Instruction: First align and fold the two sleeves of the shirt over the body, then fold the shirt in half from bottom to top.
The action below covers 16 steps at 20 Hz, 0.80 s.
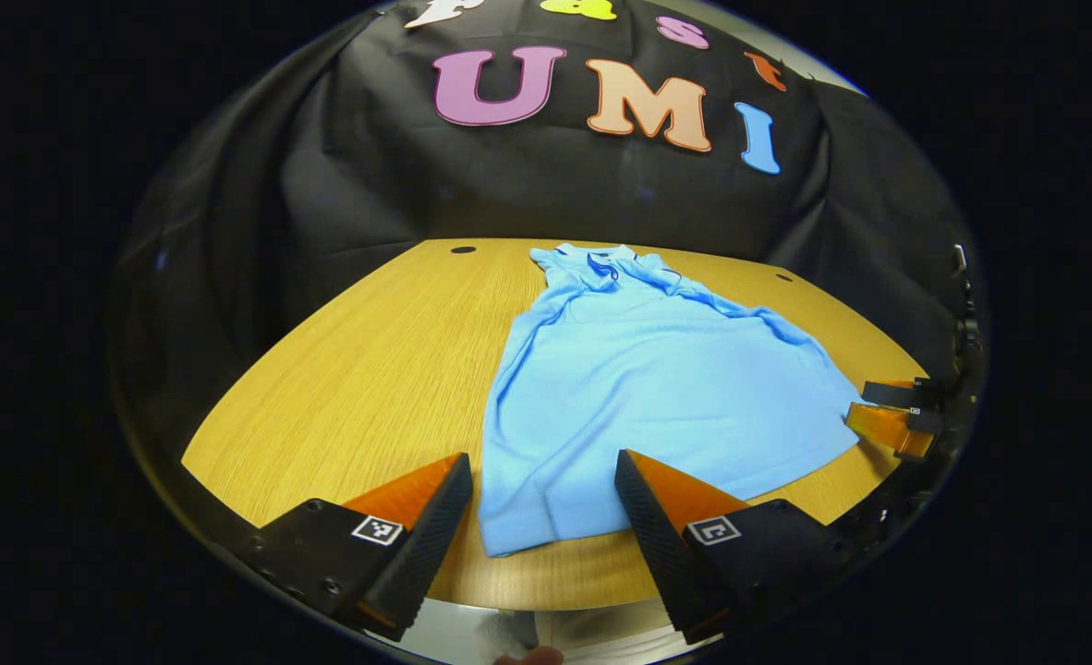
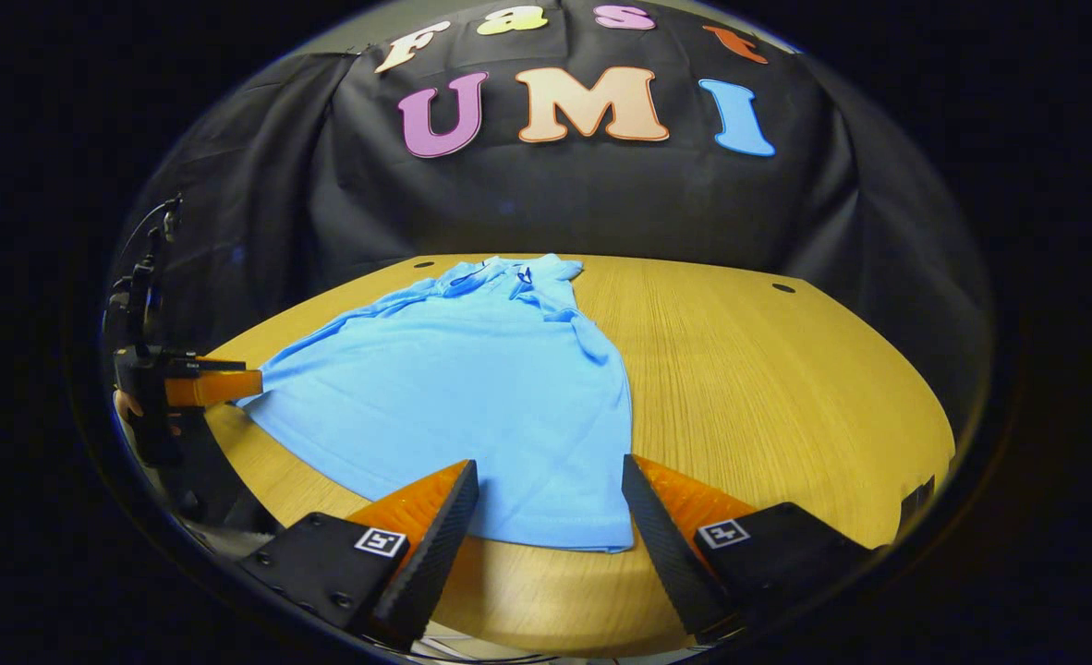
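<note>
Currently, a light blue shirt (image 1: 643, 397) lies flat on a wooden table (image 1: 361, 369), collar (image 1: 601, 263) toward the far wall and hem toward the near edge. Both sleeves appear folded in over the body, giving the garment a narrow outline that widens toward the hem.

Left gripper (image 1: 543, 494): jaws spread wide, holding nothing. Its fingers sit at the near table edge, straddling the shirt's near-left hem corner (image 1: 500, 540). The cloth lies between and just beyond the fingertips; whether they touch it cannot be told.

Right gripper (image 2: 551, 499): jaws likewise apart, gripping nothing. It sits at the near edge with the shirt's near-right hem corner (image 2: 615, 540) between its fingers. Contact with the fabric cannot be confirmed.

From the right gripper view, the left gripper appears at the far left, just beside the shirt's left hem corner. From the left gripper view, the right gripper appears at the far right, tips beside the opposite hem corner.
</note>
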Each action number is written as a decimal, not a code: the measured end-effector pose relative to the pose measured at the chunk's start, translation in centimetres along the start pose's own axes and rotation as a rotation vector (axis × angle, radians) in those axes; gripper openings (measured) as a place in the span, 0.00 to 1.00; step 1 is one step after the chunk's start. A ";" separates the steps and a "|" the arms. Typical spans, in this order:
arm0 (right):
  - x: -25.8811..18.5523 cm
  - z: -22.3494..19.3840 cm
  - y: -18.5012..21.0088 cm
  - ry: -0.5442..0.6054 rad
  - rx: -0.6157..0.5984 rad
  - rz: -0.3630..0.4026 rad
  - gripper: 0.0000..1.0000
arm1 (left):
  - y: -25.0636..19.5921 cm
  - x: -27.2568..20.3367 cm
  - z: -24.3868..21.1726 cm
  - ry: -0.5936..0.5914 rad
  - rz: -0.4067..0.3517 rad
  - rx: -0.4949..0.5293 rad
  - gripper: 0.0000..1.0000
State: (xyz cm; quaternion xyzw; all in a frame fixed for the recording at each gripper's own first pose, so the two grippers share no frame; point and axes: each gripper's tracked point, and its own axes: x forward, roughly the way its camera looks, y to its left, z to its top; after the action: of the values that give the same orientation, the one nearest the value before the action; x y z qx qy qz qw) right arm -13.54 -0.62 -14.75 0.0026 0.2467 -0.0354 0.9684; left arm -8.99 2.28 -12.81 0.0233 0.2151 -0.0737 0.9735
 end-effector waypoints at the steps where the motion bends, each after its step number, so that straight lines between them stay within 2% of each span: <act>1: 0.0 0.1 0.1 -0.005 -0.002 0.002 0.93 | 0.1 0.1 -0.1 -0.001 0.007 0.000 0.96; 3: 0.1 0.1 0.0 -0.013 0.017 0.005 0.98 | 0.0 0.1 -0.2 -0.009 0.016 0.017 0.96; 6: 0.3 0.0 0.7 -0.019 0.020 0.030 0.98 | -0.1 0.2 -0.3 -0.013 0.022 0.030 0.96; 7: 0.2 -0.1 1.1 -0.026 0.019 0.039 0.84 | 0.0 0.2 -0.5 -0.013 0.022 0.024 0.96; 8: 0.2 -0.2 1.5 -0.026 0.014 0.051 0.80 | -0.2 0.2 -0.3 -0.016 0.022 0.022 0.95; 9: 0.3 -0.1 2.0 -0.029 0.009 0.064 0.64 | -0.4 0.2 -0.4 -0.014 0.014 0.028 0.93; 10: 0.3 -0.2 2.5 -0.028 0.006 0.076 0.53 | -0.9 0.2 -0.3 -0.022 0.001 0.028 0.92; 11: 0.3 -0.2 2.8 -0.030 0.003 0.090 0.43 | -1.2 0.2 -0.5 -0.021 -0.008 0.031 0.83; 12: 0.4 -0.2 3.2 -0.028 0.004 0.101 0.36 | -1.5 0.3 -0.4 -0.026 -0.015 0.037 0.80; 13: 0.3 -0.2 3.4 -0.029 0.001 0.106 0.23 | -1.8 0.2 -0.4 -0.023 -0.023 0.045 0.66; 14: 0.2 -0.2 3.4 -0.027 -0.004 0.109 0.18 | -2.1 0.2 -0.4 -0.023 -0.031 0.045 0.61; 15: 0.1 -0.3 3.5 -0.027 -0.010 0.108 0.11 | -2.3 0.4 -0.4 -0.022 -0.039 0.044 0.52; 16: 0.1 -0.3 3.6 -0.026 -0.020 0.106 0.11 | -2.4 0.4 -0.4 -0.020 -0.044 0.042 0.48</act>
State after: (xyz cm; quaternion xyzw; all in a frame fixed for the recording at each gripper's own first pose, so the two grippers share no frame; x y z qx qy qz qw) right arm -13.36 2.97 -15.11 0.0055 0.2341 0.0187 0.9720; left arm -9.14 -0.16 -13.38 0.0382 0.2041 -0.0998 0.9731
